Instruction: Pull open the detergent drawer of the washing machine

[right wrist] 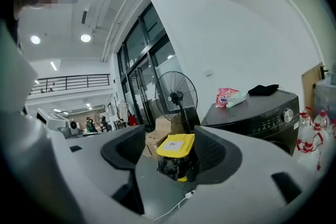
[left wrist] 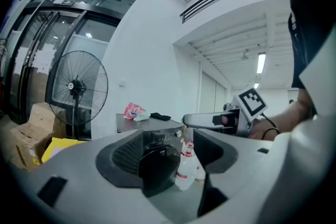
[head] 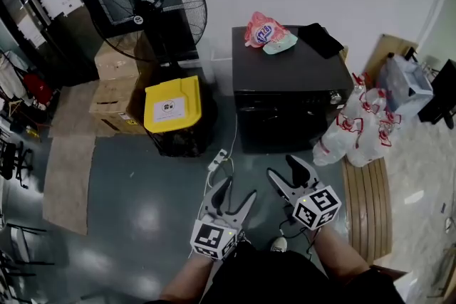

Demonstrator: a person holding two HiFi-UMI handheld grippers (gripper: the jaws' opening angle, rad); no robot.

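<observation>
**Head view.** The washing machine (head: 285, 67), a dark front-loader, stands against the wall. Both grippers are well short of its front, over the floor. The left gripper (head: 237, 191) has its jaws spread wide with nothing in them. The right gripper (head: 285, 169), a little nearer the machine, is also parted and empty. A pink packet (head: 262, 30) and a black cloth (head: 320, 39) lie on the machine's top. A yellow-lidded bin (head: 173, 105) and a standing fan (head: 149, 0) are to the machine's left, and bagged plastic bottles (head: 356, 128) are to its right. From above, the machine's front is foreshortened, so the detergent drawer cannot be picked out.

**Left gripper view.** This camera looks nearly level at the machine's front, which is framed far off in the gap between the jaws. It shows what the head view lacks: the control band under the machine's top edge, with a knob (left wrist: 178, 133) at its right end. I judge that the drawer sits at the left end of that band, but its outline is too small to confirm.

**Right gripper view.** This gripper is aimed left of the machine, with the bin between its jaws and the machine off to the right. Only here do the panel's row of buttons show.

The step in hand is the approach. To do it well, close in squarely on the machine's front and lead with the left gripper, which already faces it. Set the open jaws over the drawer's front lip, clamp firmly, then pull straight out and level, without twisting.
</observation>
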